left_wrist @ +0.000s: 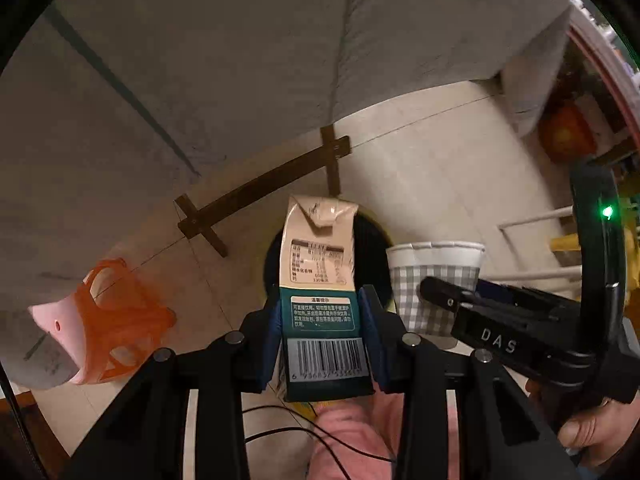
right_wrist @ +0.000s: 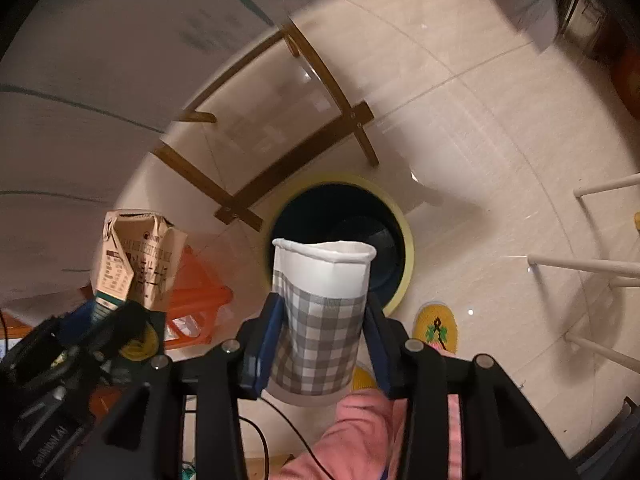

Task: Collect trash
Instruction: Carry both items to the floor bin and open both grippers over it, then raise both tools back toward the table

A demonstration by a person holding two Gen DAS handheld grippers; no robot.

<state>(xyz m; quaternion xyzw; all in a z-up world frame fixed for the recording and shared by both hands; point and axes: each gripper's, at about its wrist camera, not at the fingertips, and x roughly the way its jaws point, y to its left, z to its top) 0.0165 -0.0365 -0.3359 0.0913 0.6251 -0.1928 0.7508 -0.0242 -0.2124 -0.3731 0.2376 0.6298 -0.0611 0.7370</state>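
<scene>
The left claw (left_wrist: 322,340) clamps a beige-and-teal milk carton (left_wrist: 320,276) by its lower half, top pointing down toward the dark round bin with a yellow rim (right_wrist: 406,248) on the tiled floor — likely so it falls straight in. The right claw (right_wrist: 320,344) has its blue pads against a grey-checked white paper cup (right_wrist: 320,312), poised over the same opening.

Crumpled milk carton (left_wrist: 322,280) and checked paper cup (right_wrist: 320,316) (both upright) above bin (right_wrist: 404,240)
</scene>
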